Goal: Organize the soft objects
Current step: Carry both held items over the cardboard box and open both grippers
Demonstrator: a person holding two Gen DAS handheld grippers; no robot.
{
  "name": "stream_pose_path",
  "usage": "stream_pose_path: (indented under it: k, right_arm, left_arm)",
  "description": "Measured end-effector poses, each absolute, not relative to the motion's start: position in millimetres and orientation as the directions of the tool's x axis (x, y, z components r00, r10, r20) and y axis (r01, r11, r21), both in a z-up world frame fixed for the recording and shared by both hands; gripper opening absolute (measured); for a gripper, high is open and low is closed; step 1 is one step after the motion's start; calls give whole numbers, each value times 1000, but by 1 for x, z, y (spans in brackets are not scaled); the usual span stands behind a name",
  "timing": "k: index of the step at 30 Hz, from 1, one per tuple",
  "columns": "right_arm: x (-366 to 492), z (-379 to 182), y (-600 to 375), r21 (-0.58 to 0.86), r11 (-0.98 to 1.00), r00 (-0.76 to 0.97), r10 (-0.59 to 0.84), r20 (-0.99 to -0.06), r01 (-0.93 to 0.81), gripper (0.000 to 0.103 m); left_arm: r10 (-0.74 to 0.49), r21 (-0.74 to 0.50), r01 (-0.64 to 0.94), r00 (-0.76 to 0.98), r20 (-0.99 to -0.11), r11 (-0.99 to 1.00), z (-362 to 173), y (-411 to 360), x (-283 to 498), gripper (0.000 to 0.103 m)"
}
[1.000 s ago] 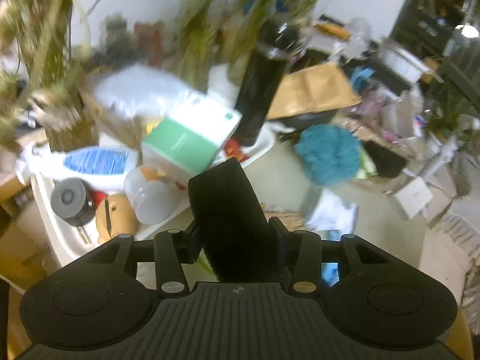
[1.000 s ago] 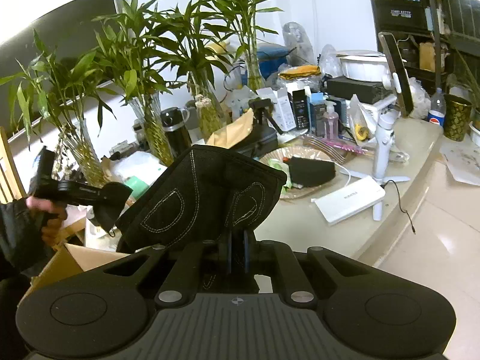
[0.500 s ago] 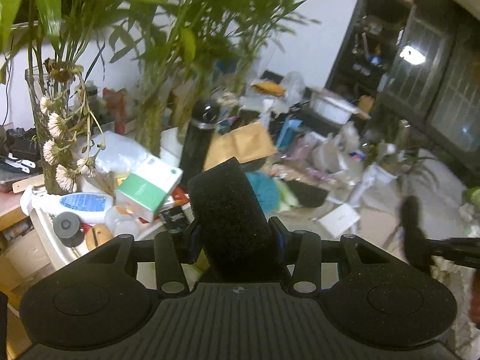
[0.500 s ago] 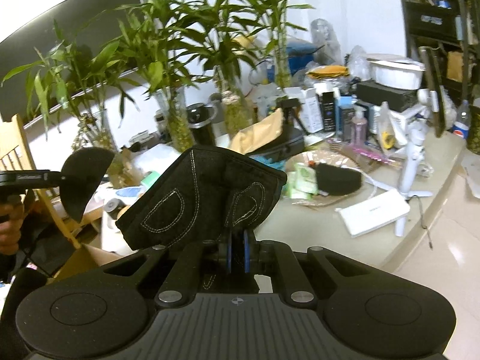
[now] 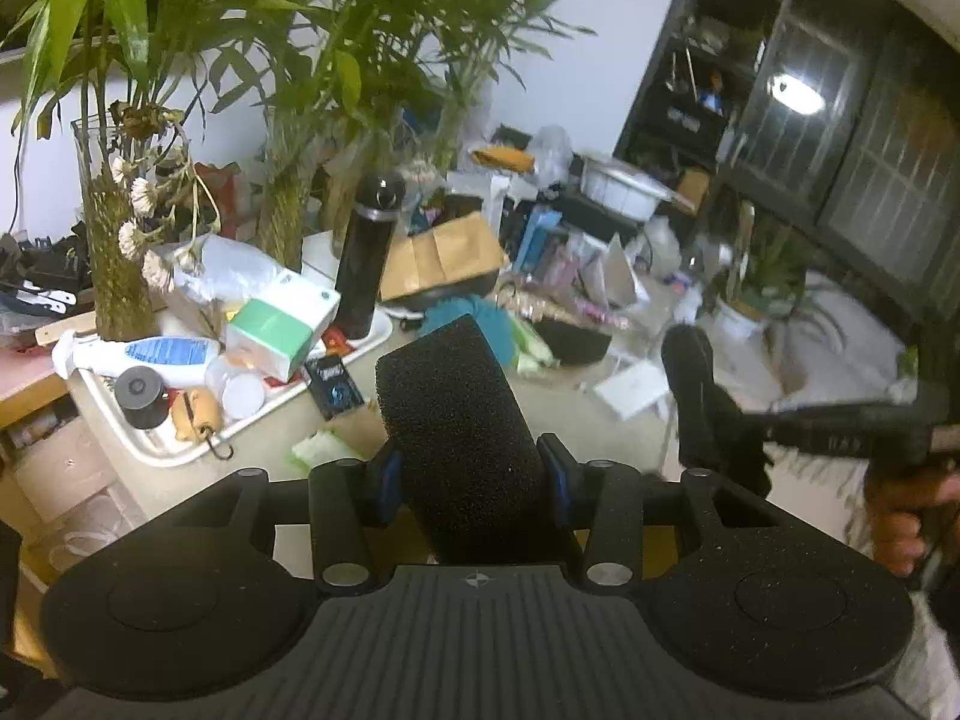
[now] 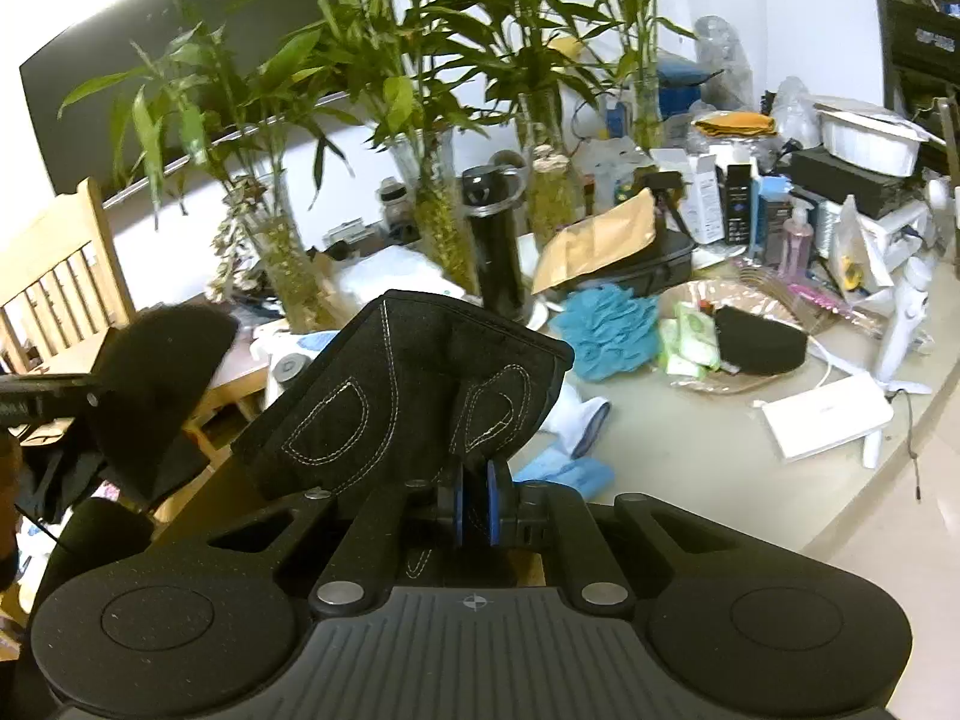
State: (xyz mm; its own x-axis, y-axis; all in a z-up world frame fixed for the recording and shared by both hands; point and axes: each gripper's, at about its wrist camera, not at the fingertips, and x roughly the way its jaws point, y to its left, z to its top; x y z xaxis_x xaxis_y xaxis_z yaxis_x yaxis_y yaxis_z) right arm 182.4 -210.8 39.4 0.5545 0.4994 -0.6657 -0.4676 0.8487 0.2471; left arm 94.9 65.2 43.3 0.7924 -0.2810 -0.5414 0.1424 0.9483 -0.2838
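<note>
The left gripper (image 5: 469, 477) clamps a black sponge block (image 5: 456, 414), jaws part-open around its width; it is held in the air above the beige countertop (image 5: 540, 384), whose only bare strip runs between the white tray (image 5: 180, 450) and the teal bath pouf (image 5: 474, 315). The right gripper (image 6: 474, 507) is pinched nearly closed on a black stitched fabric piece (image 6: 396, 402), held up over the counter's near edge. Only the right view shows the blue cloth (image 6: 564, 471), white sock (image 6: 579, 414) and wooden chair (image 6: 54, 294) – the left view alone shows the tray's clutter. Bamboo vases (image 6: 444, 222), a black flask (image 6: 495, 240) and a basket (image 6: 738, 330) crowd the far side
</note>
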Motion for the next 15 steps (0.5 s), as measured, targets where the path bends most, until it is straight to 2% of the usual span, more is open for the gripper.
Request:
stream_pose_path:
  k: [6,15]
  right_arm:
    - [164,30,-208,273,834,516,519,-682,-479,10]
    - [145,16,-210,314,820,467,541,-700,-478,10]
  left_arm:
    - [-276,-221,180,777,-566,959,34,50,75,44]
    - [-250,-165,188,711,-657,968,15,35,70,44]
